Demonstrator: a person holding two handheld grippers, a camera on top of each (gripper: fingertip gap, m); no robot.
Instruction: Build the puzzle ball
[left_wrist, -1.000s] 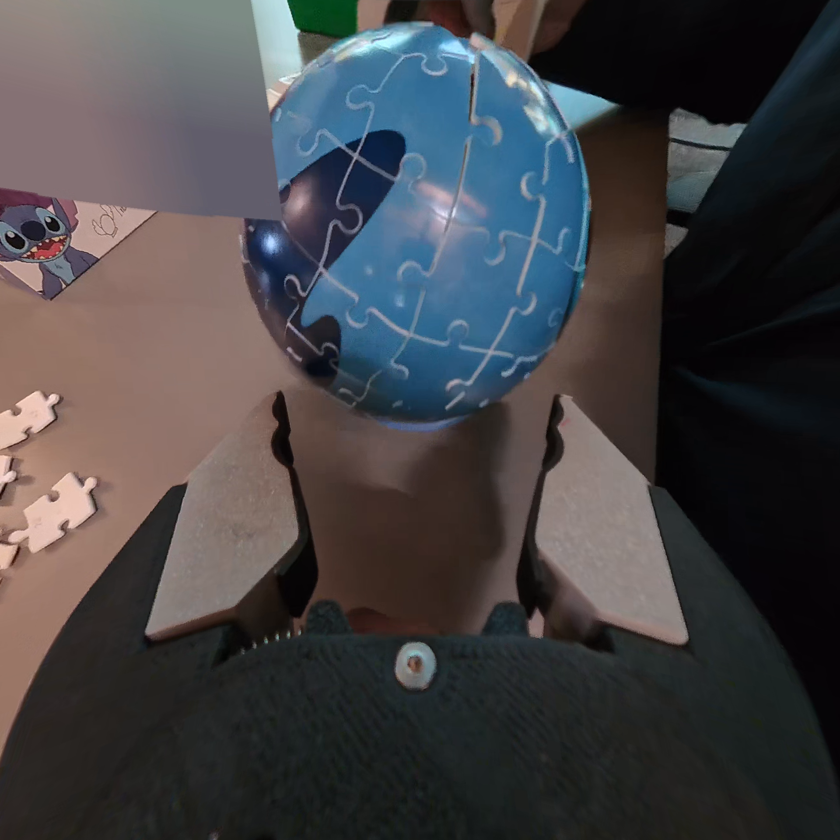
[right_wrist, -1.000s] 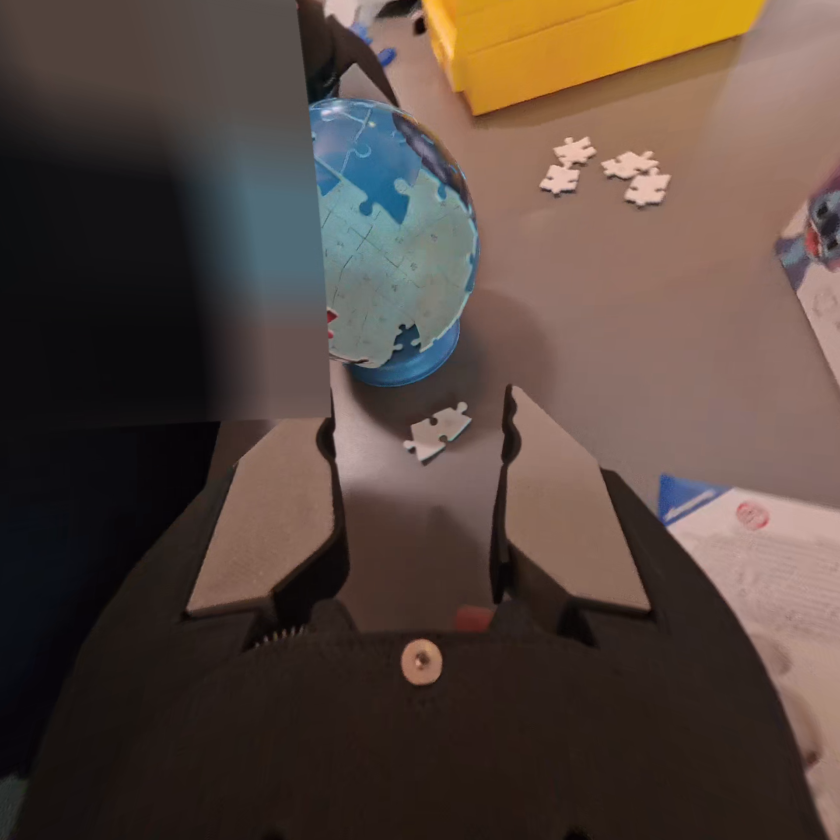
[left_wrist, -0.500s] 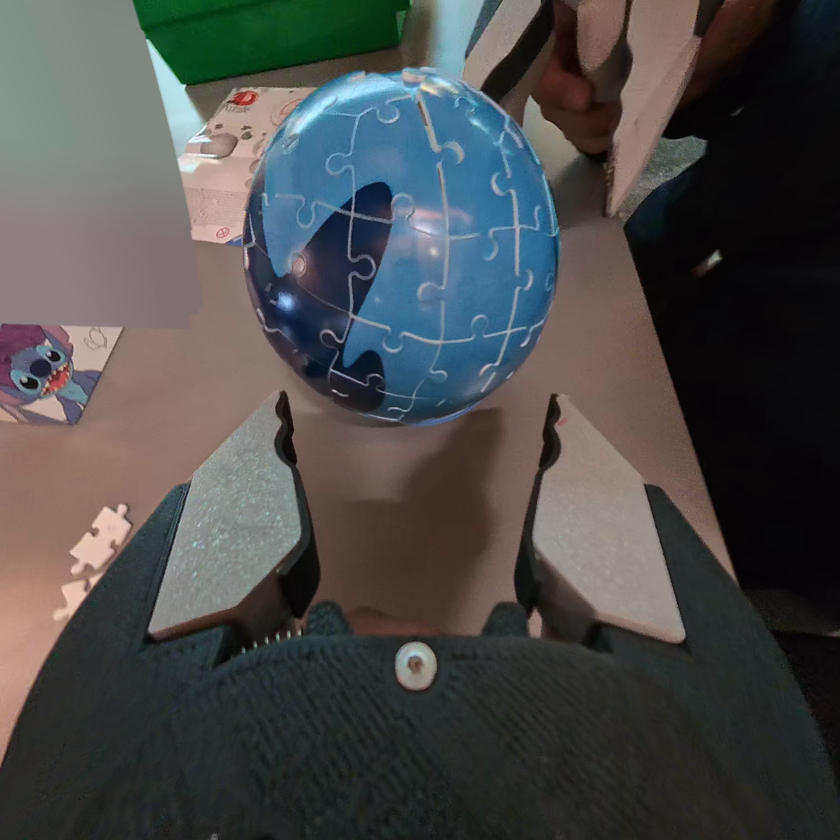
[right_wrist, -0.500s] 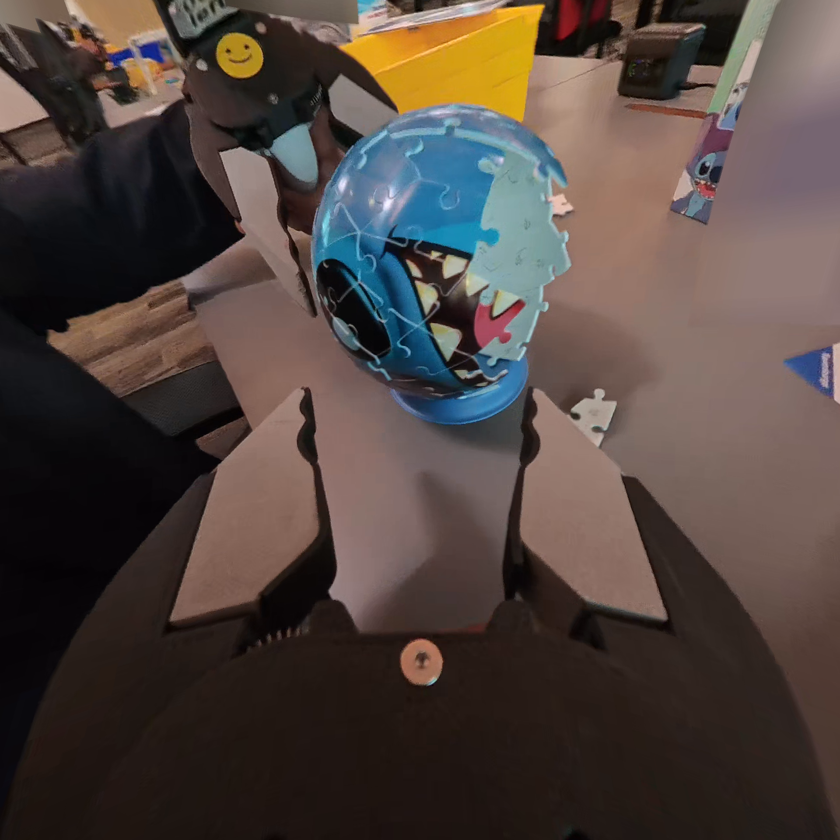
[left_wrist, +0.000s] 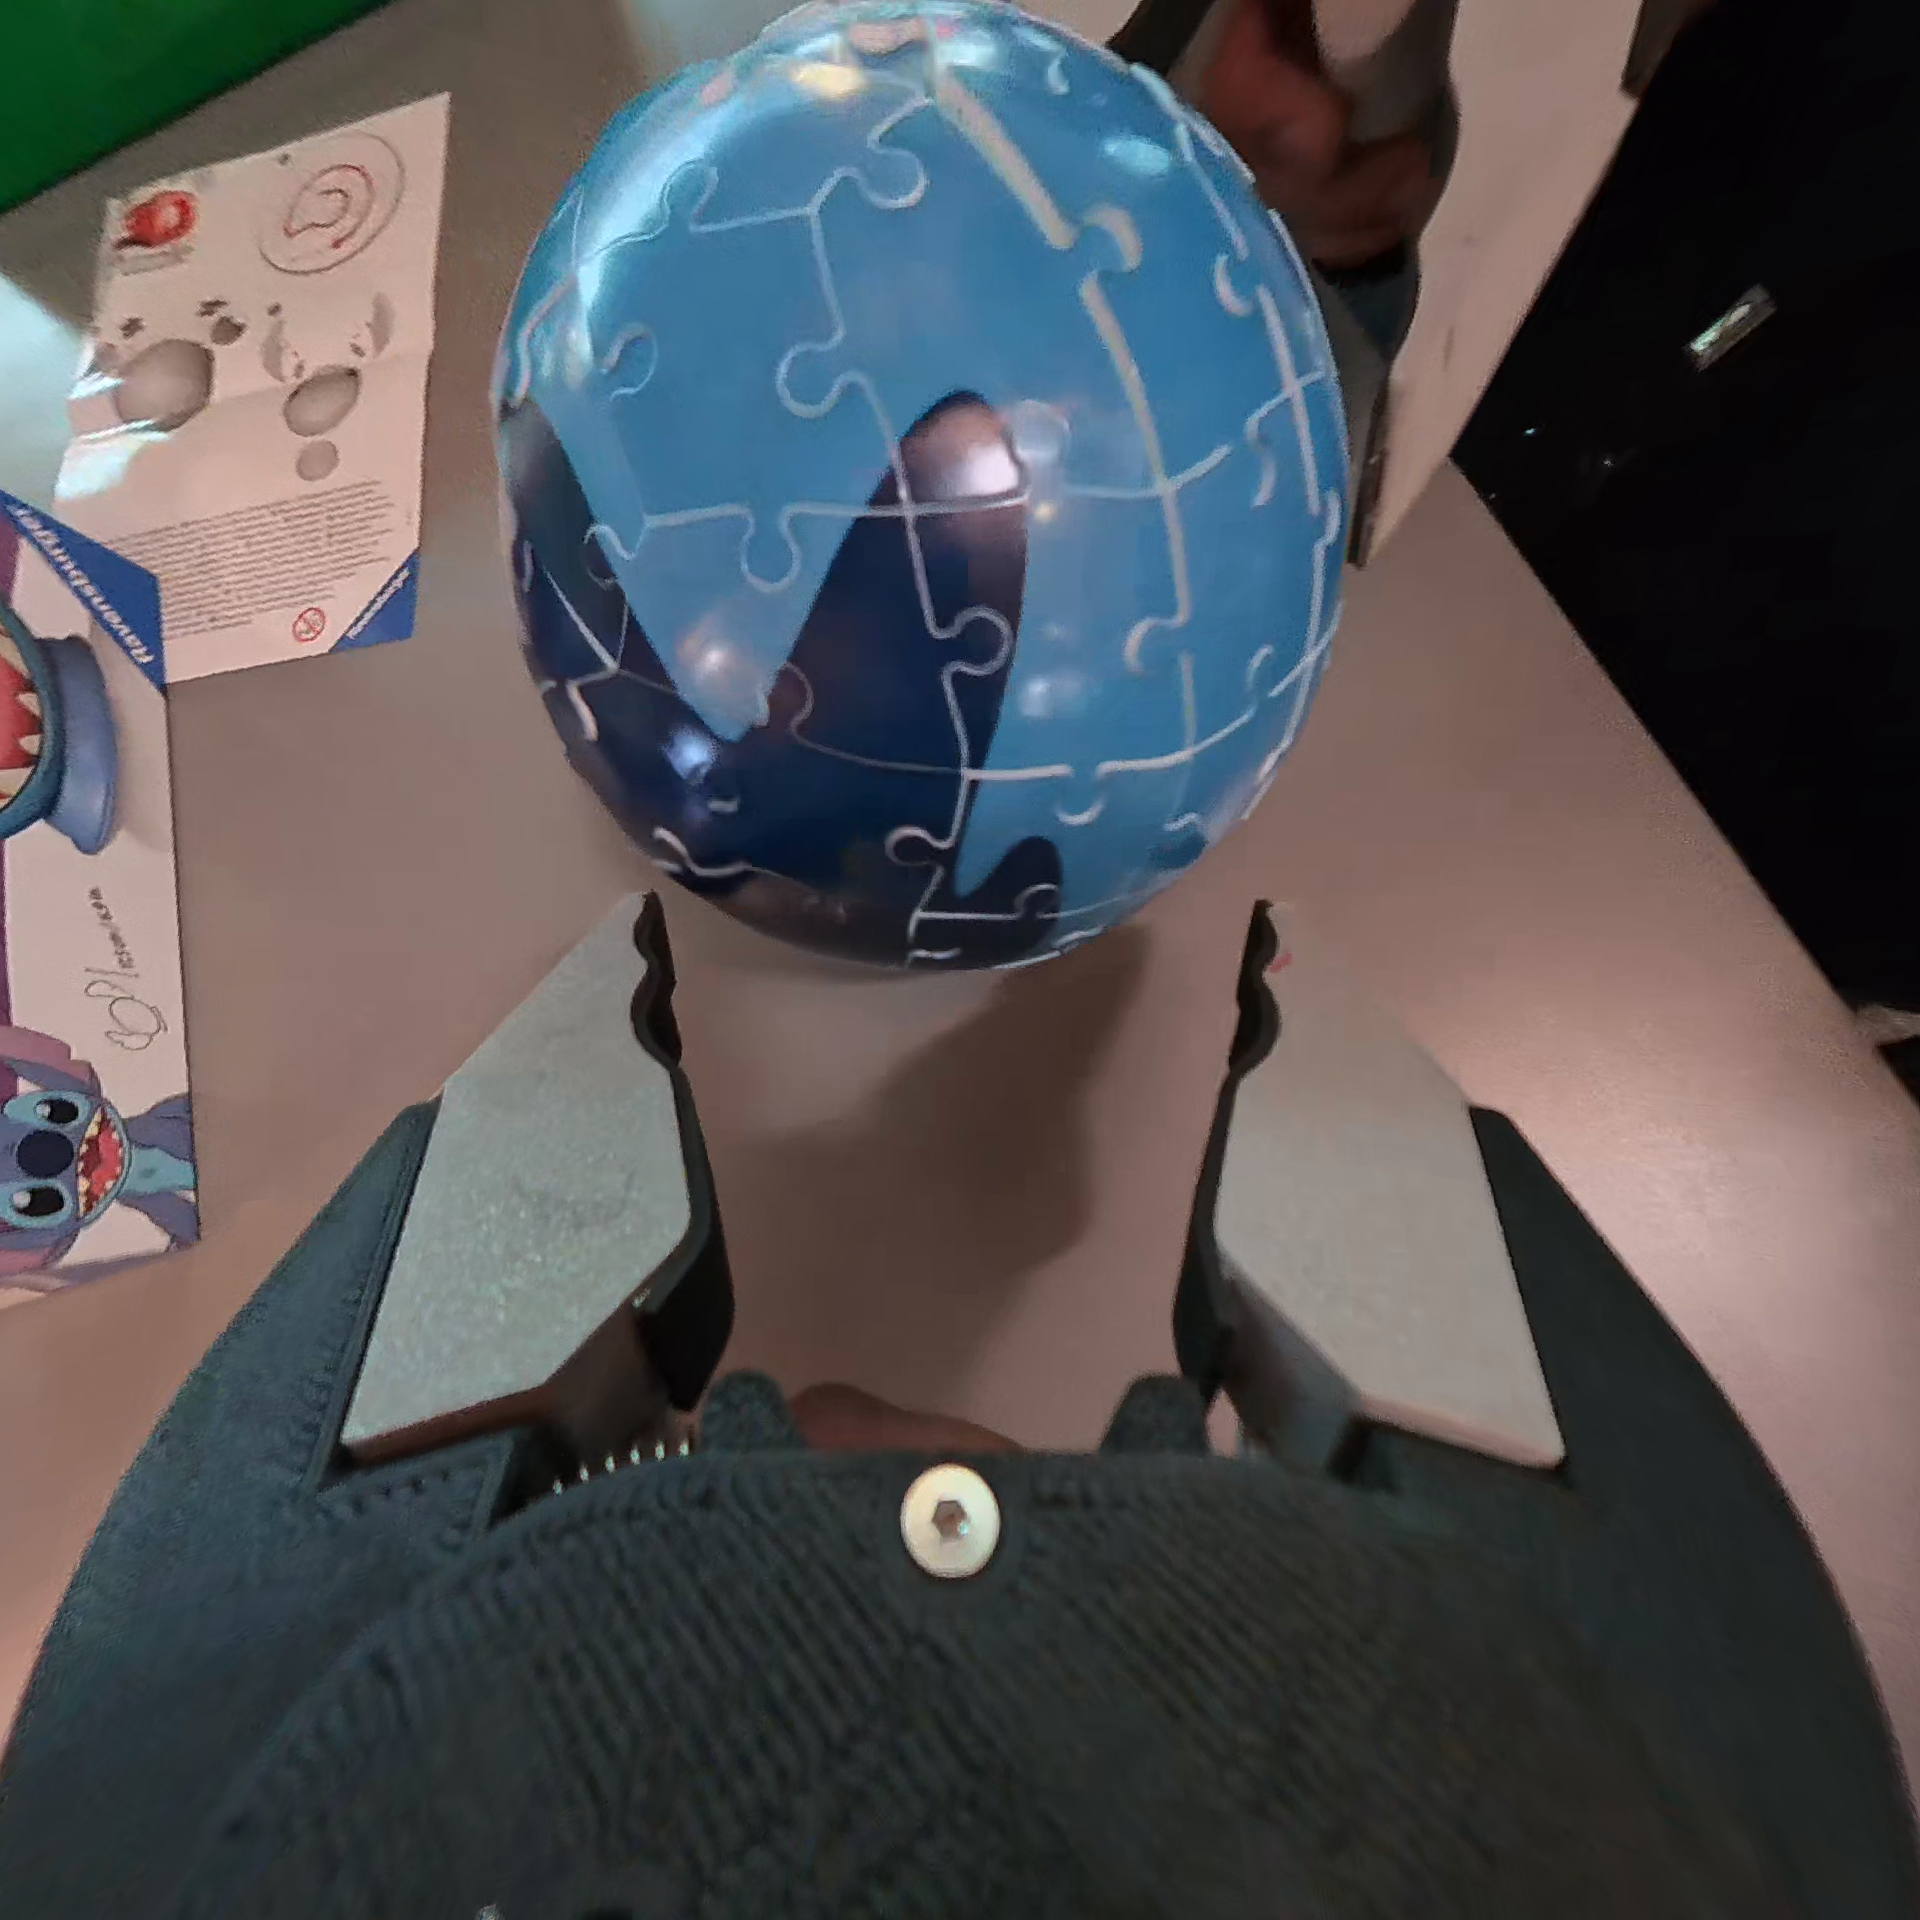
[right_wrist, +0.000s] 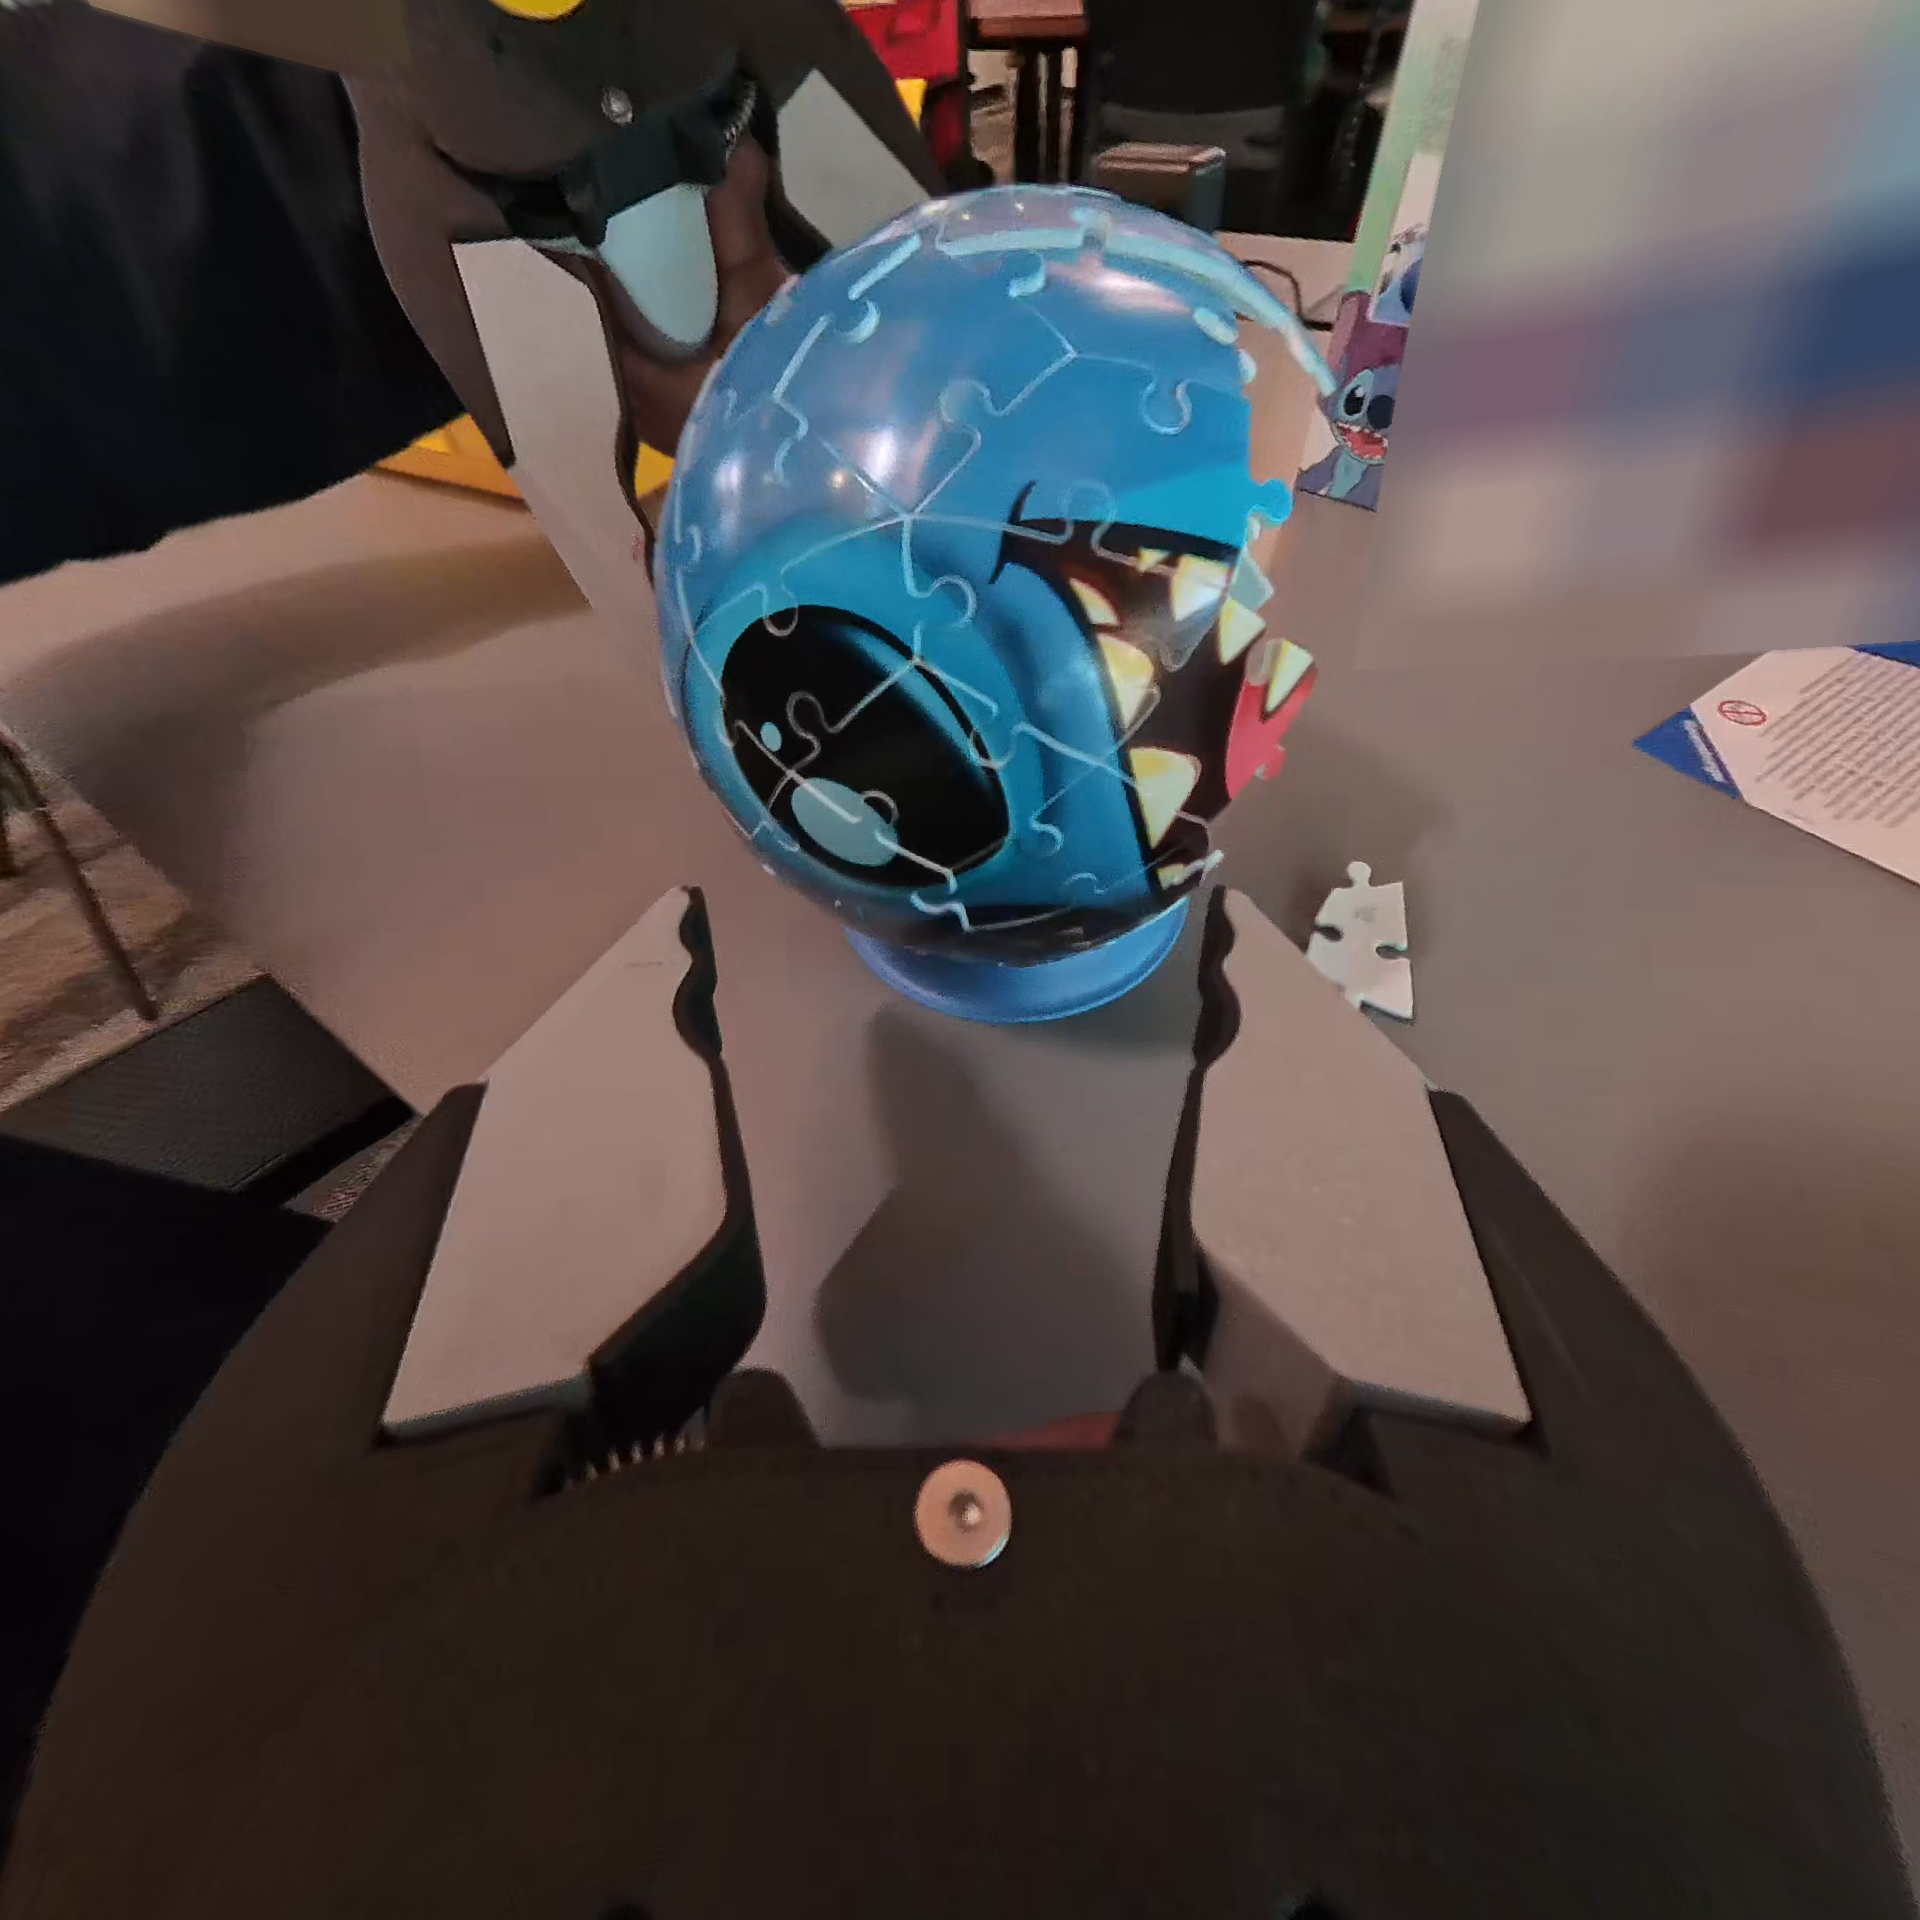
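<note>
Ball (right_wrist: 966, 623) mostly pieced on blue stand (right_wrist: 1013, 971), gap at mouth side, spare piece (right_wrist: 1363, 951) on table; left tongs (left_wrist: 951, 920), right tongs (right_wrist: 951, 914) wide open, empty.

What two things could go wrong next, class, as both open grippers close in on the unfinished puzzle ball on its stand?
The puzzle ball sits only on a small blue stand, so a push might tip it. A seam near the top looks raised; squeezing could pop pieces loose.

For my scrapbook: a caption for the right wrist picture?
Open right hand-held gripper faces the unfinished puzzle ball on its blue stand.
</note>
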